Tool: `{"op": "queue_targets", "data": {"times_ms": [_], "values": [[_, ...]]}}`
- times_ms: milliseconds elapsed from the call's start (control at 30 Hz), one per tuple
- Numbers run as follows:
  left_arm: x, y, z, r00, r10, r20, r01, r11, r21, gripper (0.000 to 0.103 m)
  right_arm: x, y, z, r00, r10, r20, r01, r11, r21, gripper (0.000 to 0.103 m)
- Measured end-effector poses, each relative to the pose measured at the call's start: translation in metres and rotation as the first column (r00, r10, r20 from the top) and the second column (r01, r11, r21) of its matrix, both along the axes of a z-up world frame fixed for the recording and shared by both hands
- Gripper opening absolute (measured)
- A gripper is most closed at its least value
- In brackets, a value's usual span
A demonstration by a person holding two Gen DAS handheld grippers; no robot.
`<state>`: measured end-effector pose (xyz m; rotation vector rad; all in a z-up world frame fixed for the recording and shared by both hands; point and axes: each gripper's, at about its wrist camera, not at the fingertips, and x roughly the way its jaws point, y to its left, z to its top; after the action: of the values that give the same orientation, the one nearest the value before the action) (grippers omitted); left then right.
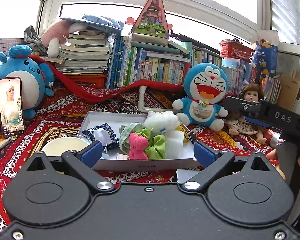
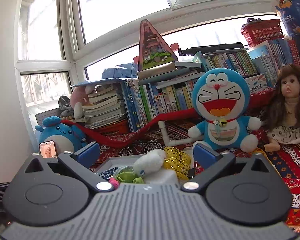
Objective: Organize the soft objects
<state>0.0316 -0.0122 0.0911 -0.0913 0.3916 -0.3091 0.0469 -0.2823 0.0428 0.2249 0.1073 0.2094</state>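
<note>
Left gripper (image 1: 148, 154): fingers spread wide and holding nothing, in front of the near wall of the box.
Right gripper (image 2: 147, 154): fingers also apart and holding nothing, above the box.
Box (image 1: 114, 118): shallow, white, open, sitting on the red patterned cloth (image 1: 56, 110).
Soft things in the box: pink scrunchie (image 1: 137, 146) touching the green scrunchie (image 1: 157, 147), a navy patterned pouch (image 1: 99, 132) to their left, a white fluffy toy (image 1: 163, 121) at the far side.
Left view only: cream bowl (image 1: 65, 146) just beside the box, and the right gripper's dark body at the right edge.
Right view only: gold spotted cloth (image 2: 177, 161) lies next to the white fluffy toy.
Both views: blue cat plush (image 1: 205, 92), doll (image 2: 290, 104) beside it, phone (image 1: 11, 106) leaning on a blue round plush (image 1: 23, 76).
</note>
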Motion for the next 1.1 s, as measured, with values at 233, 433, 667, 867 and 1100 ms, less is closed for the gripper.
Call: {"op": "queue_targets", "data": {"times_ms": [233, 433, 667, 867, 1100], "values": [[-0.006, -0.001, -0.005, 1.0, -0.006, -0.007, 0.006, 1.0, 0.01, 0.1, -0.004, 0.002, -0.008, 1.0, -0.004, -0.006, 0.004, 1.0, -0.02, 0.103], [-0.01, -0.001, -0.011, 1.0, -0.007, -0.02, 0.007, 1.0, 0.023, 0.1, -0.01, 0.003, -0.015, 1.0, -0.003, -0.018, 0.002, 1.0, -0.027, 0.103], [-0.017, 0.002, -0.02, 1.0, 0.002, -0.024, -0.001, 0.999, 0.047, 0.1, -0.018, 0.006, -0.026, 0.998, 0.011, -0.054, -0.014, 0.999, -0.04, 0.103], [-0.023, 0.007, -0.029, 0.999, 0.01, -0.046, -0.007, 0.999, 0.048, 0.1, -0.019, 0.014, -0.039, 0.988, 0.041, -0.146, -0.051, 0.996, -0.07, 0.103], [-0.027, 0.012, -0.04, 0.997, 0.025, -0.069, -0.02, 0.997, 0.073, 0.1, -0.028, 0.024, -0.05, 0.99, 0.01, -0.138, -0.026, 0.993, -0.117, 0.103]]}}
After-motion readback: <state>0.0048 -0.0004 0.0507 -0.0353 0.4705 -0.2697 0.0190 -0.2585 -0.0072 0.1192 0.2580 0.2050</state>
